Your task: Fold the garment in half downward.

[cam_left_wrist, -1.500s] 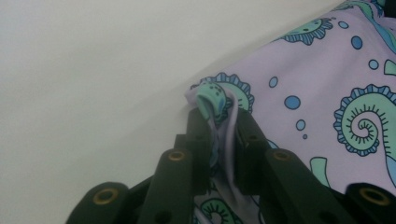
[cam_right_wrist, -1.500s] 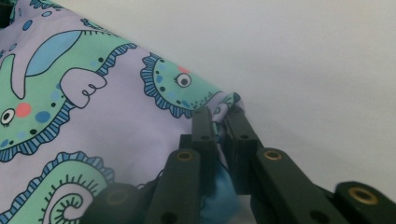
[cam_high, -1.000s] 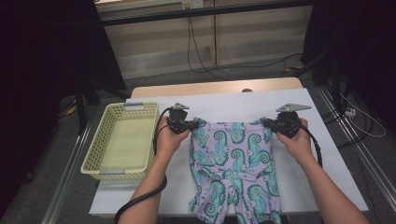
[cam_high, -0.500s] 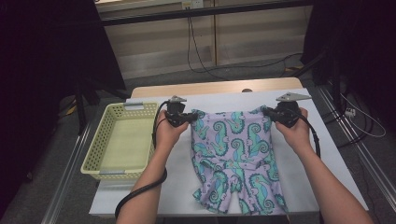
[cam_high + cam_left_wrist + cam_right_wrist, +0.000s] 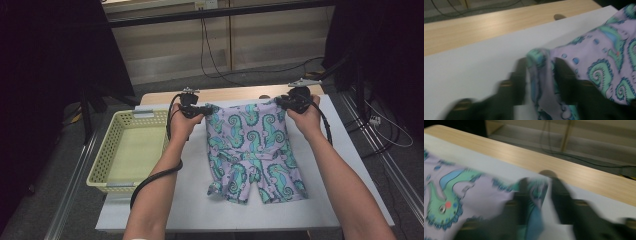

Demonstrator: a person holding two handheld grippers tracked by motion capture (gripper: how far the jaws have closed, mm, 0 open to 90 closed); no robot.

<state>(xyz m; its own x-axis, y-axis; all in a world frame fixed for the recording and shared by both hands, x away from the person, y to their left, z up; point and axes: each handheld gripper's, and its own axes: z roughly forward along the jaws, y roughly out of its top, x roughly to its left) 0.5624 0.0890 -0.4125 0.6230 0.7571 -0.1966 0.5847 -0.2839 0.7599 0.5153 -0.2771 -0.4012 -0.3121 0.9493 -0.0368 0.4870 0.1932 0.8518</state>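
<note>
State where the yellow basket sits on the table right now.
In the high view the yellow basket sits at the table's left side, just left of the left gripper and the patterned shorts that both grippers hold up.

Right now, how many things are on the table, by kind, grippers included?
Grippers: 2, left gripper and right gripper
Purple shorts with teal seahorse print: 1
Pale yellow plastic basket: 1
Total: 4
</note>
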